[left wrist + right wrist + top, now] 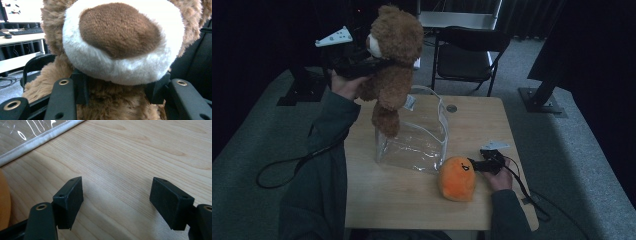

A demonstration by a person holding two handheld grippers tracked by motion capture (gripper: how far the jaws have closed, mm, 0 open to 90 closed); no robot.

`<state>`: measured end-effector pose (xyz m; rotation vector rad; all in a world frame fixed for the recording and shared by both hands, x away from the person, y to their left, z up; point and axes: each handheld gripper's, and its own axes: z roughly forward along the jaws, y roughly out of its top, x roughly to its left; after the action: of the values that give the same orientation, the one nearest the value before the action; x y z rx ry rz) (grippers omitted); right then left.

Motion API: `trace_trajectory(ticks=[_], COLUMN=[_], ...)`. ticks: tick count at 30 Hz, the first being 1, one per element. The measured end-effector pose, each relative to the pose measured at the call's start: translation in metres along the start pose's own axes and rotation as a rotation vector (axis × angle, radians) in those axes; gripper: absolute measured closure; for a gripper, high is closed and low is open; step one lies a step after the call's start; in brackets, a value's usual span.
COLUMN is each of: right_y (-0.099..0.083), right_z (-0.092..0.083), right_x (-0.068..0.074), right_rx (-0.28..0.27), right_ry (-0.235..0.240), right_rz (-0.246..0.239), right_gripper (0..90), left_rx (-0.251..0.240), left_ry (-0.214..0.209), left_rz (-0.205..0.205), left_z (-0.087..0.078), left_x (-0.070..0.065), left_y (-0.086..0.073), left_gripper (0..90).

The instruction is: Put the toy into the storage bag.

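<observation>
Black folding chair (468, 56) behind table (412, 200)

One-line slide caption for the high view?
Left gripper holds a brown teddy bear by the neck above a clear bag; right gripper rests open beside an orange plush.

Count: one brown teddy bear (392, 65), one orange plush toy (456, 178), one clear plastic bag (414, 142), one wooden table (412, 200), two grippers (left (379, 62), right (471, 163)), one folding chair (467, 55).
</observation>
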<state>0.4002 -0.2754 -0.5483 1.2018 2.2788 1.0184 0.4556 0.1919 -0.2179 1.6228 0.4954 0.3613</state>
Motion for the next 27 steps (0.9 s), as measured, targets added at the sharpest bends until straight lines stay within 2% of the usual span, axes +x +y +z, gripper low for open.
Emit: trace_trajectory(ticks=[23,27], right_y=[0.0,0.0], right_z=[0.0,0.0], right_x=[0.0,0.001], right_rx=[0.0,0.0], right_ry=[0.003,0.004], right_rz=[-0.003,-0.003], right_gripper=[25.7,25.6], left_rx=[-0.01,0.001], left_ry=[-0.072,-0.083], left_rz=[-0.018,-0.021], left_z=[0.034,0.042], left_x=[-0.01,-0.011], left_y=[0.004,0.002], left_gripper=[48.1,48.0])
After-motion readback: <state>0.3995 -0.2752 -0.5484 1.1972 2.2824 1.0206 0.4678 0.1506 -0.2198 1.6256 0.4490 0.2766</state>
